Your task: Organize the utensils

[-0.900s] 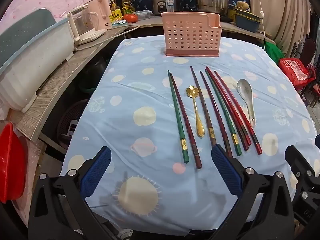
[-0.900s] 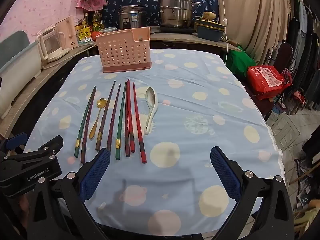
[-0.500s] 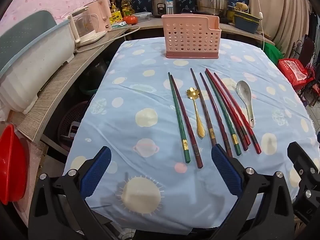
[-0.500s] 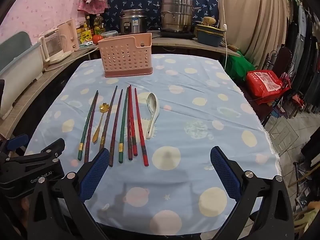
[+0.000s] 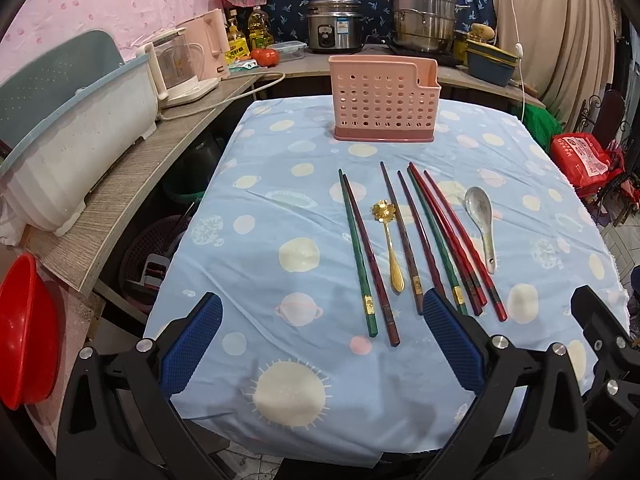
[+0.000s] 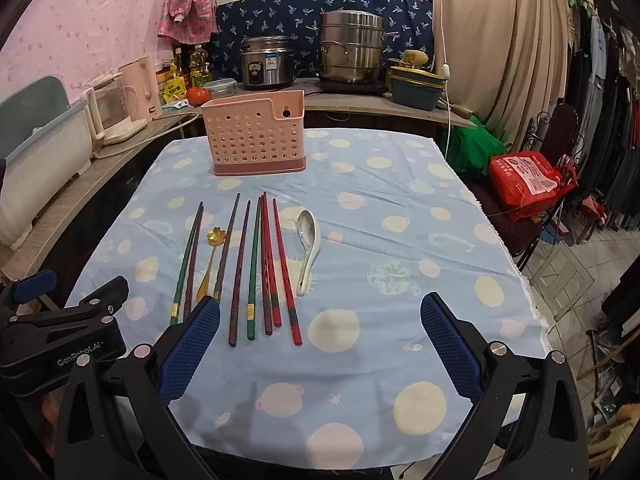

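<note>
Several chopsticks (image 5: 432, 236) (image 6: 256, 264) in green, dark red and red lie side by side on the blue spotted tablecloth (image 5: 280, 208). A gold spoon (image 5: 390, 244) (image 6: 210, 264) lies among them. A white ceramic spoon (image 5: 482, 220) (image 6: 308, 248) rests at their right. Behind stands a pink perforated utensil holder (image 5: 384, 100) (image 6: 254, 136), upright. My left gripper (image 5: 320, 344) hangs open over the near table edge, nothing between its fingers. My right gripper (image 6: 320, 344) is open too, to the right of the chopstick ends.
A counter wraps the left and back with a white tub (image 5: 68, 136), a kettle (image 5: 176, 68), a rice cooker (image 5: 334, 26) and a steel steamer pot (image 5: 424, 16). A red basin (image 5: 24, 332) sits low left. A red bag (image 6: 528, 176) lies on a chair at right.
Both views have tilted up a little and drawn back slightly; the utensils and holder sit lower in frame. Nothing on the table has moved. Both grippers stay open.
</note>
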`<action>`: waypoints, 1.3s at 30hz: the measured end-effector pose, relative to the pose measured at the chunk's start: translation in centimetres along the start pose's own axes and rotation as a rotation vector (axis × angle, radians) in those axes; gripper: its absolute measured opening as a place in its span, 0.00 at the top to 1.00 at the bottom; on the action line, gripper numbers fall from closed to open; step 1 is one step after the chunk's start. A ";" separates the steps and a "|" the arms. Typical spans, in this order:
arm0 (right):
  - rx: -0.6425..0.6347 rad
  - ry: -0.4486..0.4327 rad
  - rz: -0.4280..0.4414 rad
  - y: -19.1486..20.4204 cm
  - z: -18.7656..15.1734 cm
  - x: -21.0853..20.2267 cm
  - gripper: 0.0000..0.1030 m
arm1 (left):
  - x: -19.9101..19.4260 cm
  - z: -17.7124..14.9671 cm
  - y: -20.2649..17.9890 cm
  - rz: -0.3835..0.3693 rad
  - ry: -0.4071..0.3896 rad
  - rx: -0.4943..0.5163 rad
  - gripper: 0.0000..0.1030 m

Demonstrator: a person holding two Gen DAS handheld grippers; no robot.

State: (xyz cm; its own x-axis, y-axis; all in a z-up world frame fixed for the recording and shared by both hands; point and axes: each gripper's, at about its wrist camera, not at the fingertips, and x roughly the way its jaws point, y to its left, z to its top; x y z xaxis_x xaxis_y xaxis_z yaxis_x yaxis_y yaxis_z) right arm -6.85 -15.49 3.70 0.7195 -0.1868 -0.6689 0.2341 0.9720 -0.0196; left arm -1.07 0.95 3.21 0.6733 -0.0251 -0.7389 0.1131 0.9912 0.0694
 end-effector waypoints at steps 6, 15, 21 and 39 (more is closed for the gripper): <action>0.000 -0.009 0.003 0.0 0.1 -0.3 0.07 | -0.3 0.1 0.1 -0.002 -0.008 -0.003 0.07; -0.002 -0.010 0.006 -0.1 0.2 -0.5 0.07 | -0.4 -0.1 0.3 -0.002 -0.010 -0.005 0.07; -0.003 -0.011 0.007 -0.1 0.2 -0.6 0.07 | -0.5 -0.2 0.3 -0.002 -0.009 -0.005 0.07; -0.005 -0.014 0.014 0.2 0.3 -0.8 0.07 | -0.3 0.0 0.6 0.002 -0.013 -0.005 0.07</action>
State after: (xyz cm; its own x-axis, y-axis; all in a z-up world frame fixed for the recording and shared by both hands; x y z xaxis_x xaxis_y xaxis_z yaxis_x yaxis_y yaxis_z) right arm -7.20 -15.24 4.41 0.7318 -0.1748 -0.6588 0.2205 0.9753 -0.0138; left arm -1.18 1.54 3.49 0.6829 -0.0244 -0.7301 0.1076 0.9919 0.0676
